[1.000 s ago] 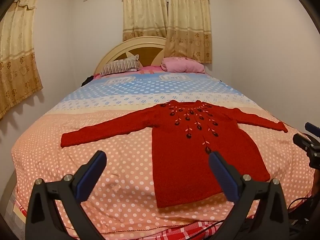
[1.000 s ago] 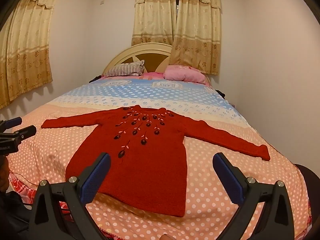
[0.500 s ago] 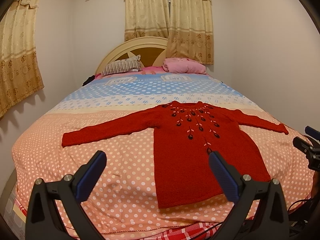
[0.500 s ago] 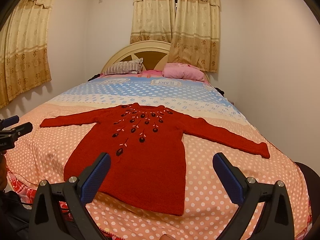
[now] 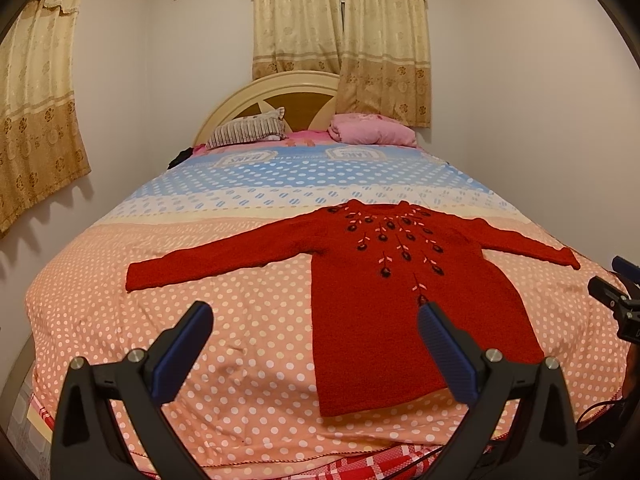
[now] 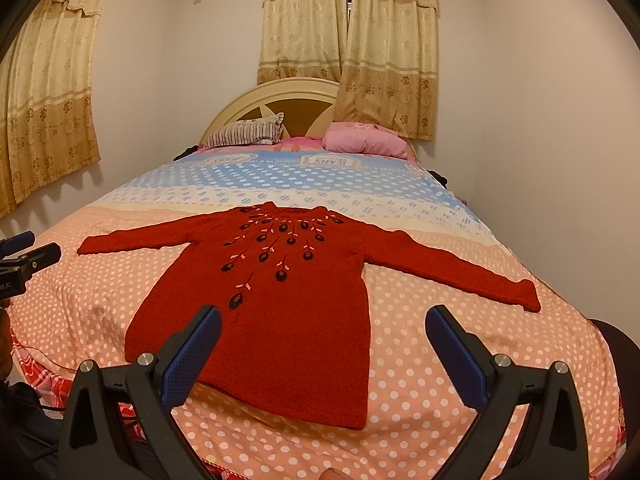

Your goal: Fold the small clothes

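Note:
A small red knitted sweater (image 5: 400,304) with dark embroidered flowers lies flat on the bed, face up, both sleeves spread out; it also shows in the right wrist view (image 6: 280,312). My left gripper (image 5: 316,344) is open and empty, above the bed's near edge, left of the sweater's hem. My right gripper (image 6: 324,344) is open and empty, above the hem's right side. The right gripper also shows at the right edge of the left wrist view (image 5: 616,300). The left gripper shows at the left edge of the right wrist view (image 6: 24,260).
The bed has a pink and blue polka-dot cover (image 5: 248,320). A striped pillow (image 5: 248,132) and a pink pillow (image 5: 372,130) lie by the headboard (image 5: 280,92). Walls stand close on both sides. Curtains (image 5: 340,16) hang behind.
Both grippers have drifted slightly; the sweater sits a little lower in the right wrist view. The sweater has not moved on the bed.

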{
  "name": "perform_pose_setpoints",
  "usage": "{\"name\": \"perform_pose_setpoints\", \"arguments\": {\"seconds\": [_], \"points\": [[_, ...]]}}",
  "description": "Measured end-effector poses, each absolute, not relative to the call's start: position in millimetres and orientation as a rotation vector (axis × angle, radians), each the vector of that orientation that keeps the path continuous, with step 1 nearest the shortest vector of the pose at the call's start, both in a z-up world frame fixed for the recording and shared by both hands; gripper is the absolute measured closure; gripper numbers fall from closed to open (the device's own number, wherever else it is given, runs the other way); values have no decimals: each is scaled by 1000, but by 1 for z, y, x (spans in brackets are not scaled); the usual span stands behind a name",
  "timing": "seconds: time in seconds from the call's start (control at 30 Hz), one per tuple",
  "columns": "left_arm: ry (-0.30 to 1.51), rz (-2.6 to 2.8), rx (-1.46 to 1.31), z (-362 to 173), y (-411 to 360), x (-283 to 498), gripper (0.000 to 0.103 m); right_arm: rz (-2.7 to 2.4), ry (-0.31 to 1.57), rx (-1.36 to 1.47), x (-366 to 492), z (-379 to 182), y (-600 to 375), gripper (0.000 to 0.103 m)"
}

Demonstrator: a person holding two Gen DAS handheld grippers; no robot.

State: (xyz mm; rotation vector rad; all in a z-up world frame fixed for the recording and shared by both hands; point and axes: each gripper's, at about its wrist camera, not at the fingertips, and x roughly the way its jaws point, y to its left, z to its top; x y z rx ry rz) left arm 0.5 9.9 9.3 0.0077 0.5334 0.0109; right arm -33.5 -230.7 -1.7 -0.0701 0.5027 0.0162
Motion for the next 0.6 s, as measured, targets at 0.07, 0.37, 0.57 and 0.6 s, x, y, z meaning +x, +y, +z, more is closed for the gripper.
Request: {"name": "perform_pose_setpoints", "arguments": {"seconds": [0.07, 0.37, 0.57, 0.6], "points": [[534, 12, 6, 9, 10, 1, 0, 15, 504, -69, -33, -3, -230, 1], [535, 17, 8, 7, 11, 0, 0, 15, 509, -70, -32, -4, -231, 1], [537, 15, 6, 6, 13, -1, 0, 14, 514, -68, -31, -5, -233, 1], [537, 15, 6, 6, 12, 0, 0, 14, 514, -67, -31, -5, -233, 1]]}}
